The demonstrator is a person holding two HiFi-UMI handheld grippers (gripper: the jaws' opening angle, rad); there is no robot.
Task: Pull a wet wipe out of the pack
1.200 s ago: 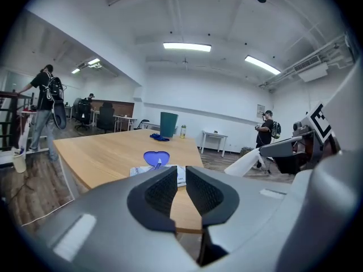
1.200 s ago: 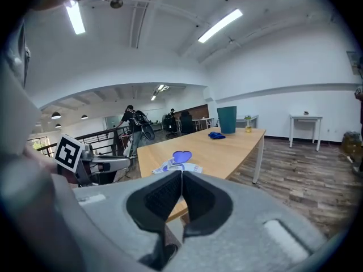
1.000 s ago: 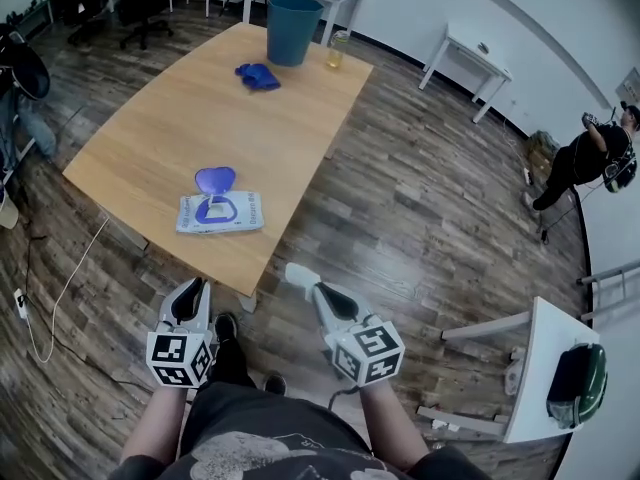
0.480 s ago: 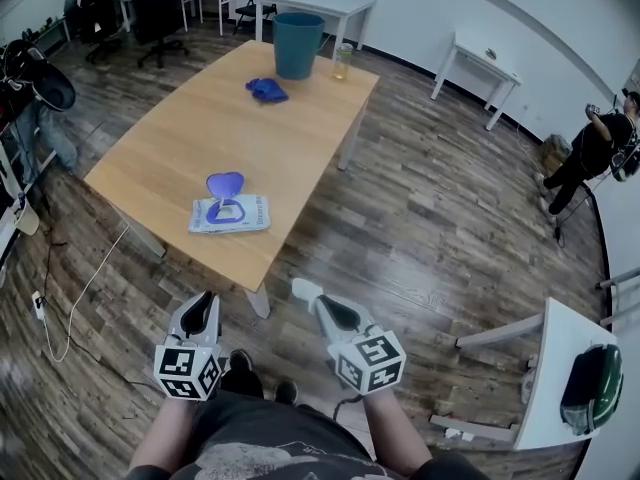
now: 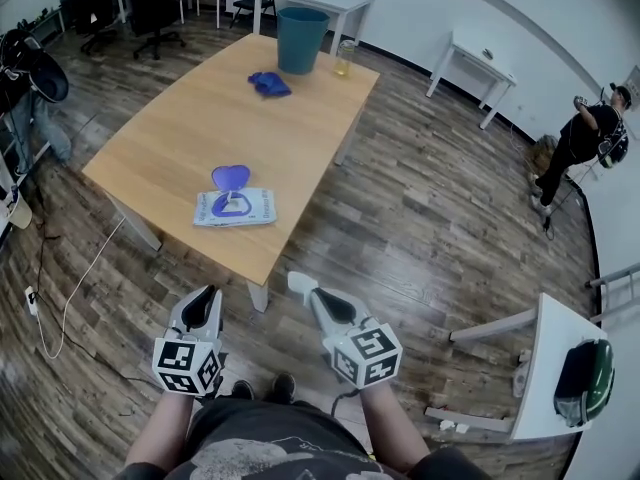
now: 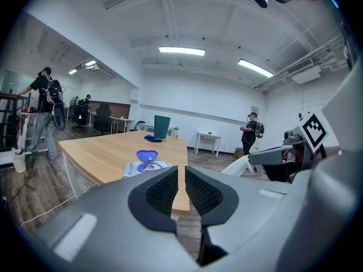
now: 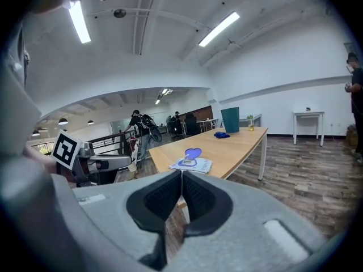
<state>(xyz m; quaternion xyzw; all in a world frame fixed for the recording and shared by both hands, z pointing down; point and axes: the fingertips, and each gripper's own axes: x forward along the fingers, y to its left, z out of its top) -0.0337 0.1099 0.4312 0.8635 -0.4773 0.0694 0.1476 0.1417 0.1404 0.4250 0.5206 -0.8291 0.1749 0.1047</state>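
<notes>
The wet wipe pack [image 5: 236, 208], blue lid [image 5: 230, 177] flipped up, lies near the wooden table's [image 5: 200, 118] edge closest to the person, while short of that table the left gripper [image 5: 205, 298] is barely parted on nothing and the right gripper [image 5: 300, 285] is closed, empty.

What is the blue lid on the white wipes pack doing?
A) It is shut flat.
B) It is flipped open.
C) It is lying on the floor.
B: the blue heart-shaped lid is folded back past the far edge of the flat white wet wipe pack on the light wooden table, leaving the pack's opening uncovered.
</notes>
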